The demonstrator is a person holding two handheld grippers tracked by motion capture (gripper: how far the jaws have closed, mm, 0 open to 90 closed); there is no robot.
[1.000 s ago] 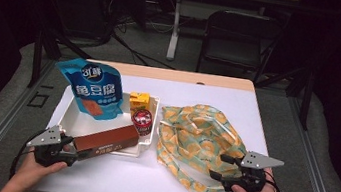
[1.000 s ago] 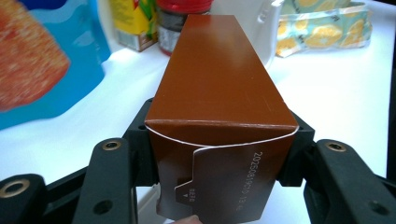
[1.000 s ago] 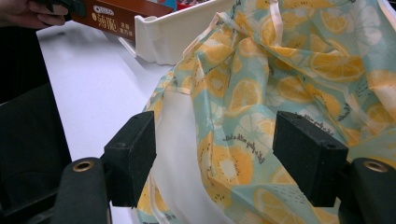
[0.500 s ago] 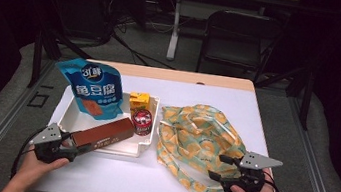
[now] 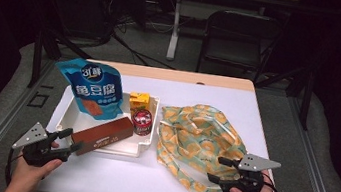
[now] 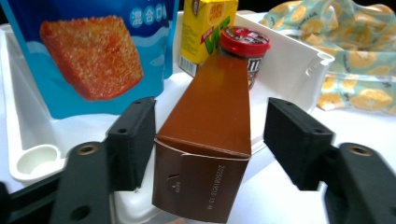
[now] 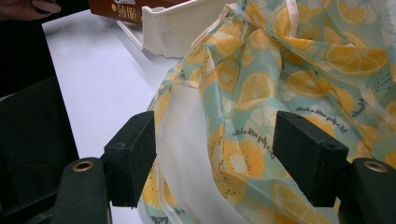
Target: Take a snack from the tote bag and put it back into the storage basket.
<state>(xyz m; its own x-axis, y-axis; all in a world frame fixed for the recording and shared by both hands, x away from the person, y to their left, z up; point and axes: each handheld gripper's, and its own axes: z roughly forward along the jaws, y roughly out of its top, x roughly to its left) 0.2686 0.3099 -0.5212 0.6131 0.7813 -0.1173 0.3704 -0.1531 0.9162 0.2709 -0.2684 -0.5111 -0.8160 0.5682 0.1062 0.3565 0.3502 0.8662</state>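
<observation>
The left gripper (image 6: 208,140) has just been opening its jaws; the brown box (image 6: 210,140) sits between them, its near end overhanging the white tray (image 6: 28,140) and its far end hiding part of the red-lidded jar (image 6: 247,44). The right gripper (image 7: 215,158) stands with jaws apart over the lemon-print bag (image 7: 289,70) on the desk (image 5: 111,178), its lower edge cut off.

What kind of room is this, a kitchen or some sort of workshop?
Probably a lab or recording studio, not a kitchen: a white table under bright light in a dark room, cables on the floor, and a folding chair behind.
</observation>
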